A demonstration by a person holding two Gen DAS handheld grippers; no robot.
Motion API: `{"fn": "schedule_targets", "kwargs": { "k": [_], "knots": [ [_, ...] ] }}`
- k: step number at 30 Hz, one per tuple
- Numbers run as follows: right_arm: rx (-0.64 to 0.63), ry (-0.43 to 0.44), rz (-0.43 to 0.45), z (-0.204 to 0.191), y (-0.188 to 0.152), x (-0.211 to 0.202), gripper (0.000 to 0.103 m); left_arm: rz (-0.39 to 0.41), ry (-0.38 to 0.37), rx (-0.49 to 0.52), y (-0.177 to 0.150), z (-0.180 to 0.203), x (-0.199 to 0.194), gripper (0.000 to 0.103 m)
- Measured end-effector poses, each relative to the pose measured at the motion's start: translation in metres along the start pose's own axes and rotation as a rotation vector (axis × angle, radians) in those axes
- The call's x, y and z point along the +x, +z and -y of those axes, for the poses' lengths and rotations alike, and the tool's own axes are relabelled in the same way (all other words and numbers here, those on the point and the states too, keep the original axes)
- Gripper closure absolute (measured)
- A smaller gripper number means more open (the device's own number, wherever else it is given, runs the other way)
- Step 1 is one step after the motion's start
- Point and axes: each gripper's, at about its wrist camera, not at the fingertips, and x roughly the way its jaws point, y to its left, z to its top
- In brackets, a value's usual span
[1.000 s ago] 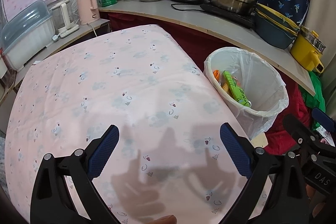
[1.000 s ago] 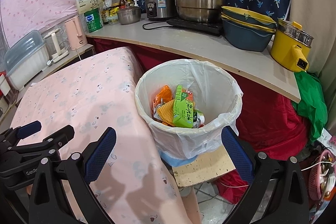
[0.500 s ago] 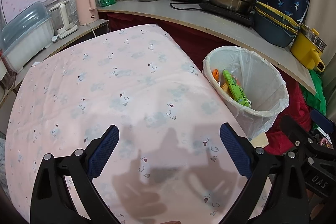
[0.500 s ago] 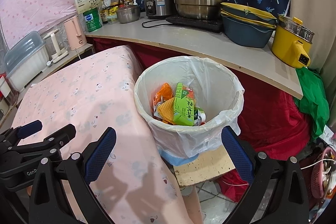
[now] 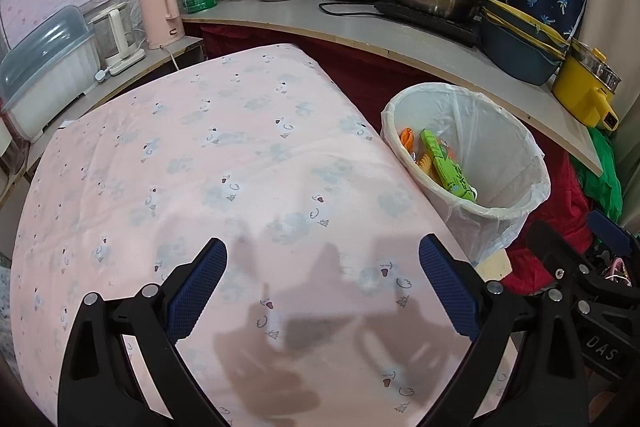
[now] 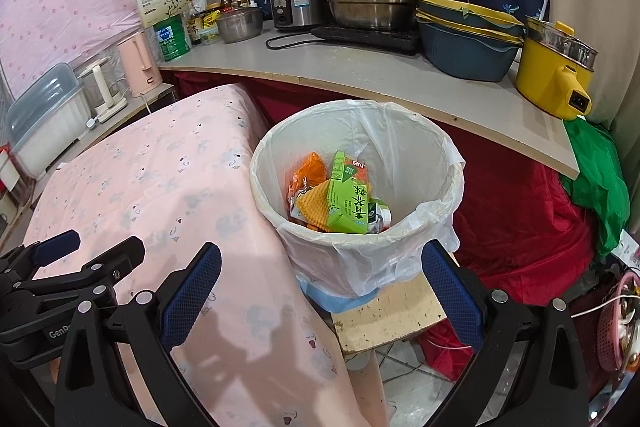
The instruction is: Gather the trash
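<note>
Pink cloth-covered table (image 5: 224, 163) shows no trash on the part in view; both grippers hang over its near end, empty. Left gripper (image 5: 320, 287) has jaws spread wide, nothing between the blue pads, only shadows on the cloth below. Right gripper (image 6: 320, 291) is equally wide and faces the white-lined bin (image 6: 448, 163), which stands just beside the table edge on a board. Trash sits inside the bin: green carton (image 6: 352, 207), orange wrappers (image 6: 308, 175), some crumpled foil. Collection looks finished or nearly so. To do the step well, both grippers should pull back clear of the thin liner rim without snagging it, then check the table for leftovers.
</note>
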Motion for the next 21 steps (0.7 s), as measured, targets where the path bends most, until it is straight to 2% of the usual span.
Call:
{"fn": "schedule_targets", "kwargs": {
  "k": [21],
  "knots": [
    [0.004,-0.002,-0.001,0.0037,0.0005,0.0020,0.006,-0.004,-0.002,0.005,-0.0005,0.0036,0.0012,0.011]
  ]
}}
